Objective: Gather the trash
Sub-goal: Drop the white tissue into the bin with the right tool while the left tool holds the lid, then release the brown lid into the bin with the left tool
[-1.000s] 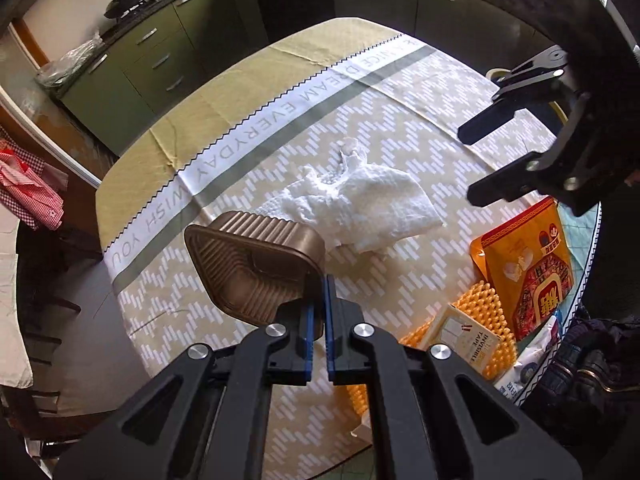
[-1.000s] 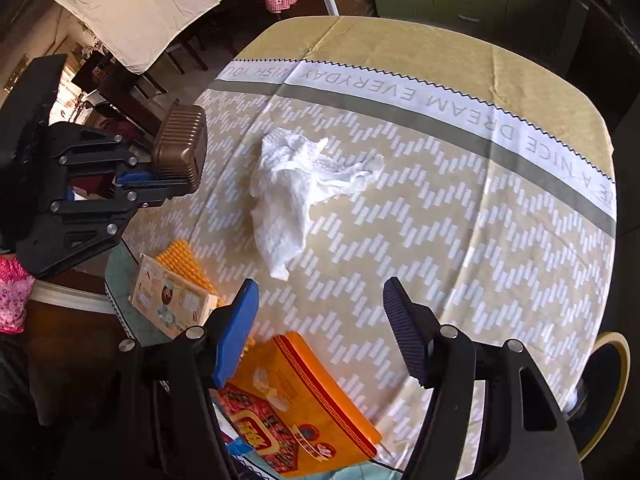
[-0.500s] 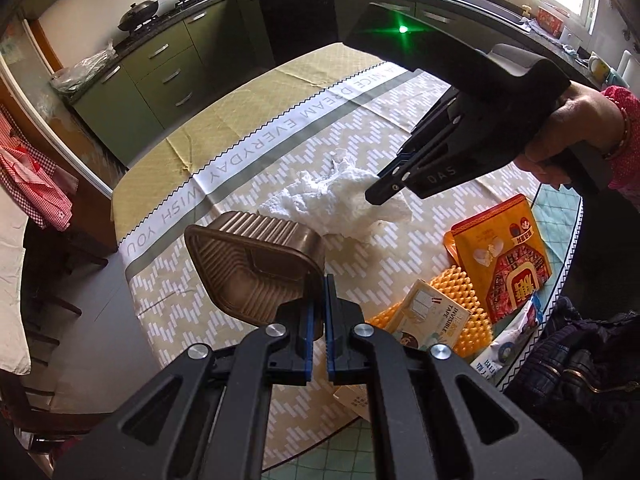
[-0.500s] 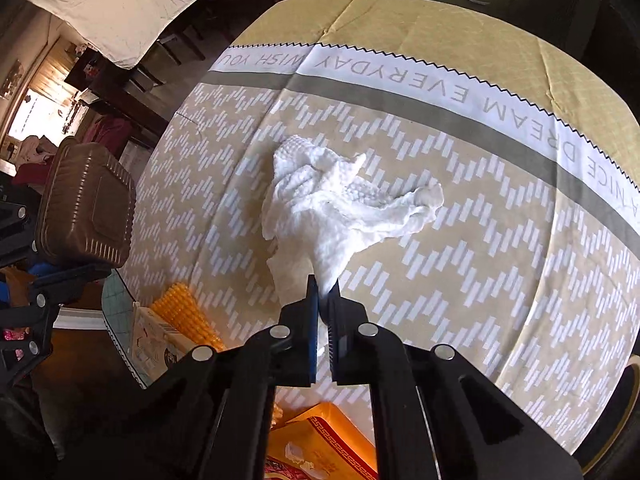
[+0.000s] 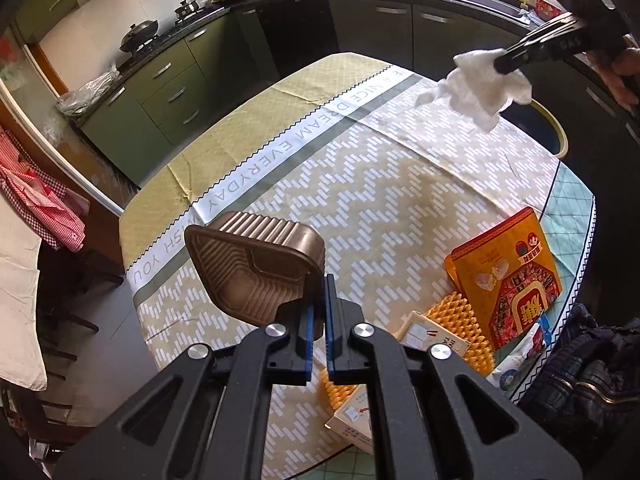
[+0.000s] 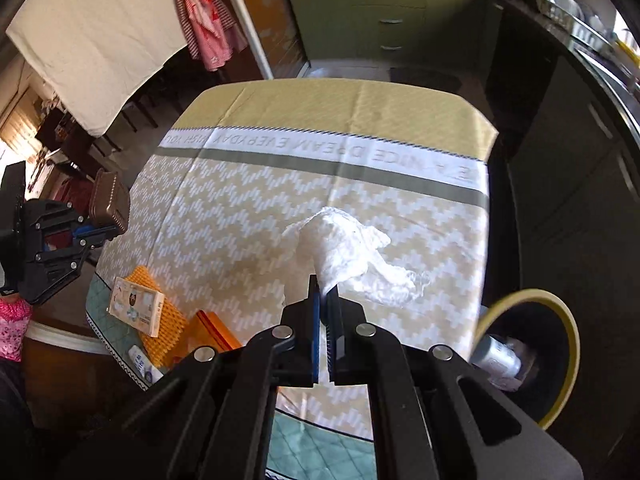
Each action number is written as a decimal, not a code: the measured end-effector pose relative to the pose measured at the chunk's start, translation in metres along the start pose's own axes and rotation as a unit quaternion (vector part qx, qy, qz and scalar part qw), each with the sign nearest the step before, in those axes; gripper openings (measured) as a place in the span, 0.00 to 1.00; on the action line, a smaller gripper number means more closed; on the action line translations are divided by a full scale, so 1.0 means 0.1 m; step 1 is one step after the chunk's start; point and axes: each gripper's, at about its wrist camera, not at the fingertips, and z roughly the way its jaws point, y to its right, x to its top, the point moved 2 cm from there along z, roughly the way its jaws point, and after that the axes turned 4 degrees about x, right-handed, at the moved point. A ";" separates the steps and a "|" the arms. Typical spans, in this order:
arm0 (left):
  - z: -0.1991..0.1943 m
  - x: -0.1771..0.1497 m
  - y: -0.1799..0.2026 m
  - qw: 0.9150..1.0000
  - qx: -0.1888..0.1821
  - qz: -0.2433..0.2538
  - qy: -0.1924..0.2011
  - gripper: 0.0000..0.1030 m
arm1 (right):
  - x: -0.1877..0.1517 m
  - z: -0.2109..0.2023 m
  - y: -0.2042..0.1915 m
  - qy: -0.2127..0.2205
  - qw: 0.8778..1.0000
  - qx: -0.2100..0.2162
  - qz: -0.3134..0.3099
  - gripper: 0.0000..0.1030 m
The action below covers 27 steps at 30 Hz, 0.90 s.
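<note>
A table under a yellow zigzag cloth fills both views, kitchen cabinets behind it at 11 o'clock in the left view. Off its edge, at 4 o'clock in the right view, stands a yellow-rimmed bin with a bottle inside. The left gripper is clamped on the rim of a brown ribbed tray, held above the cloth. The right gripper has its jaws together on a crumpled white tissue — lifted clear of the table, at 1 o'clock in the left view, near the bin. At 4 o'clock in the left view lies litter: an orange snack bag, an orange bumpy mat, a small box on the mat and a white wrapper at the table's edge.
</note>
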 end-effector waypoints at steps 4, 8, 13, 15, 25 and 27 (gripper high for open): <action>0.03 0.07 0.11 1.000 -0.007 0.010 0.002 0.04 | -0.26 -0.38 0.70 0.015 0.997 -0.039 0.063 0.04; 0.06 0.14 0.21 1.000 -0.014 0.019 0.005 0.04 | -0.61 -0.44 1.39 0.005 0.988 -0.091 0.125 0.04; 0.10 0.23 0.29 0.999 -0.019 0.027 0.002 0.04 | -1.01 -0.23 2.10 -0.026 0.974 -0.123 0.189 0.05; 0.10 0.28 0.33 0.999 -0.021 0.031 0.002 0.04 | -1.11 -0.07 2.28 -0.048 0.973 -0.113 0.196 0.16; 0.00 0.93 0.96 0.993 -0.083 0.086 0.018 0.04 | -1.24 -0.66 2.17 0.045 0.973 -0.093 0.204 0.49; 0.01 1.16 1.26 0.988 -0.108 0.110 0.020 0.04 | -1.35 -0.84 2.10 0.064 0.974 -0.092 0.199 0.50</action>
